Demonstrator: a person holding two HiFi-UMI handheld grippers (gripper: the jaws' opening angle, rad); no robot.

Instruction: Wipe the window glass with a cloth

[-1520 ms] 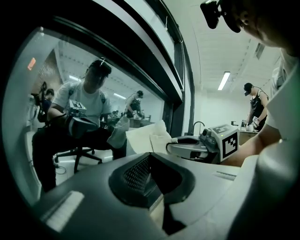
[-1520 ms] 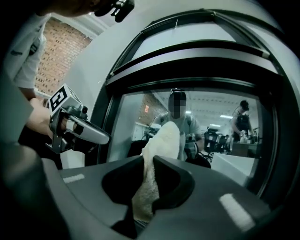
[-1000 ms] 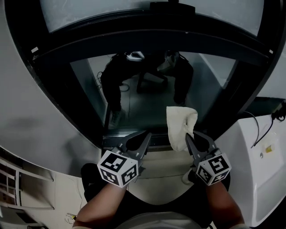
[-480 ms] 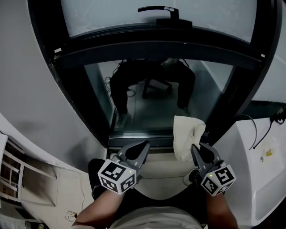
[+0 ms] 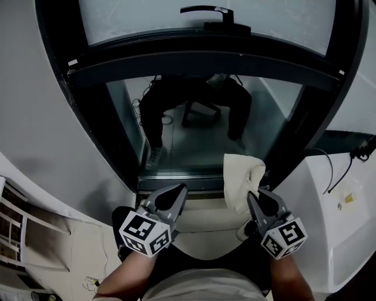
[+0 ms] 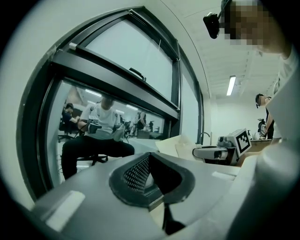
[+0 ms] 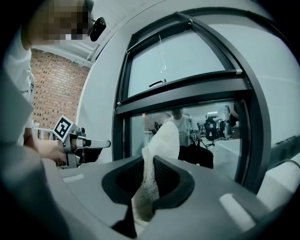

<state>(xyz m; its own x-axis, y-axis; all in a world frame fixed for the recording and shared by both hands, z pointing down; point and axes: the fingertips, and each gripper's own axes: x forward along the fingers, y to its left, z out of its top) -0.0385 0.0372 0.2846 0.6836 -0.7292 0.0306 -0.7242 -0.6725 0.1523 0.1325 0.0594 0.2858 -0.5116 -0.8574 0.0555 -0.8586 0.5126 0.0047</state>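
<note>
The window has a black frame and a lower glass pane (image 5: 200, 132), which is straight ahead in the head view. A cream cloth (image 5: 241, 179) hangs upright by the pane's lower right corner, and my right gripper (image 5: 257, 200) is shut on its lower end. In the right gripper view the cloth (image 7: 159, 150) rises from between the jaws toward the glass (image 7: 187, 136). My left gripper (image 5: 175, 194) is just left of it, near the sill, shut and holding nothing. The left gripper view shows its jaws (image 6: 149, 164) closed together, with the cloth (image 6: 176, 145) off to the right.
An upper pane with a black handle (image 5: 214, 13) sits above a thick crossbar (image 5: 205, 59). A white unit (image 5: 335, 235) with cables stands at the right. A white wall (image 5: 41, 117) runs along the left. A seated person (image 5: 194, 100) shows in the glass.
The head view has tilted up, bringing the window handle into sight. Both grippers have sunk slightly in the frame and stay side by side. The cloth is still held by the right gripper.
</note>
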